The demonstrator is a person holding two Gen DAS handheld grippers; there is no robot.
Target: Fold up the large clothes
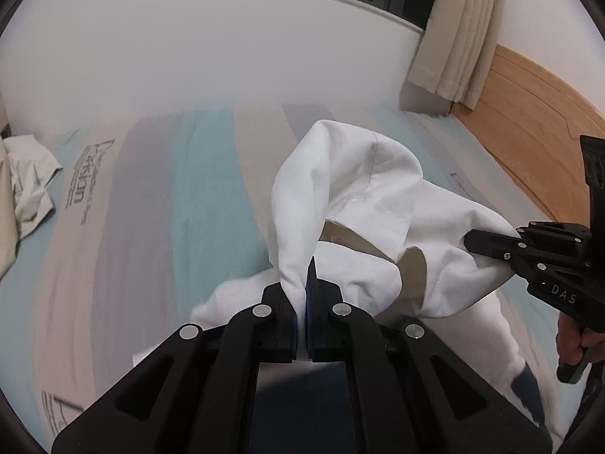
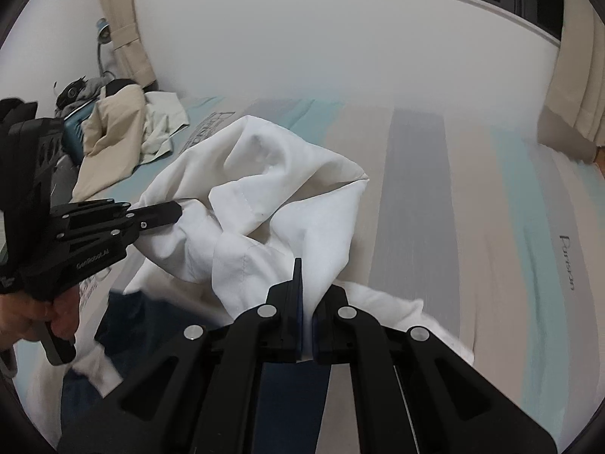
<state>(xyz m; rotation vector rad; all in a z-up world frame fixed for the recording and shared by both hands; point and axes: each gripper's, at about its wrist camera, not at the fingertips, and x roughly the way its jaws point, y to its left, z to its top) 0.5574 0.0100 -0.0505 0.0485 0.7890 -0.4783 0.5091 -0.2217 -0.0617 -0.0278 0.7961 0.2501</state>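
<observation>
Left gripper [image 1: 302, 295]: angled downward, jaws clamped on a fold of the white garment [image 1: 351, 196].
Right gripper [image 2: 306, 295]: same downward tilt, jaws pinched on another fold.
Garment: bunched, lifted between both tools above the striped bed [image 1: 159, 189].
Right wrist only: clothes pile [image 2: 113, 132] at far left.
Left wrist only: wooden headboard [image 1: 529, 106] at far right.
</observation>
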